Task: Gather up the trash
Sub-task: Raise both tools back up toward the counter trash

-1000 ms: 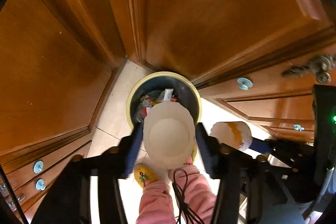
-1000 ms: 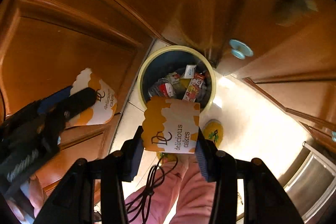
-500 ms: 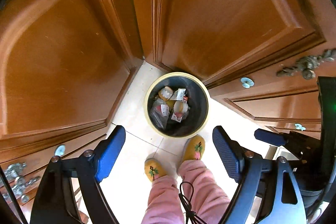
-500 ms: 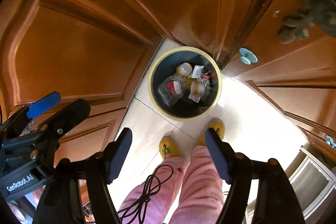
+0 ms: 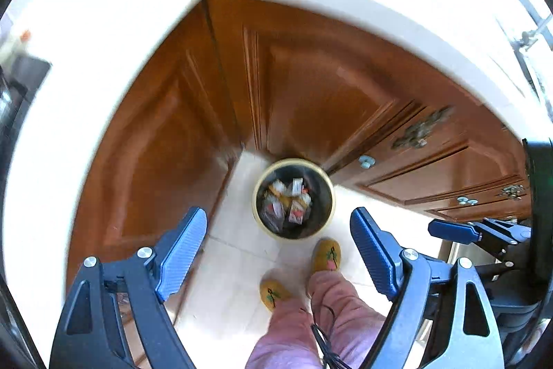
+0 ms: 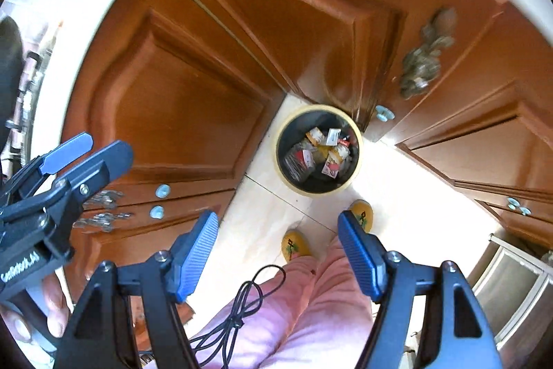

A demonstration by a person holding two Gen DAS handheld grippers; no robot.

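Observation:
A round dark bin with a pale yellow rim [image 5: 257, 196] [image 6: 281, 134] stands on the floor in the corner of the wooden cabinets. Several wrappers and cake cartons [image 5: 288, 203] [image 6: 319, 151] lie inside it. High above it my left gripper [image 5: 278, 236] hangs open, nothing between its blue pads. The right gripper [image 6: 276, 239] is open and empty too, at about the same height. Each gripper shows at the edge of the other's view: the right one [image 5: 452, 232] and the left one [image 6: 76, 154].
Brown cabinet doors [image 5: 166, 147] and drawers with pale knobs [image 6: 384, 113] surround the bin. A pale countertop [image 5: 86, 33] curves above them. The person's pink trouser legs [image 6: 311, 300] and yellow slippers [image 5: 326, 255] stand on the tiled floor, with a black cable [image 6: 242, 303] hanging down.
A second ago each gripper held a cake carton over the bin. Both opened, the cartons dropped in, and both grippers have risen well above the bin, bringing the countertop into view.

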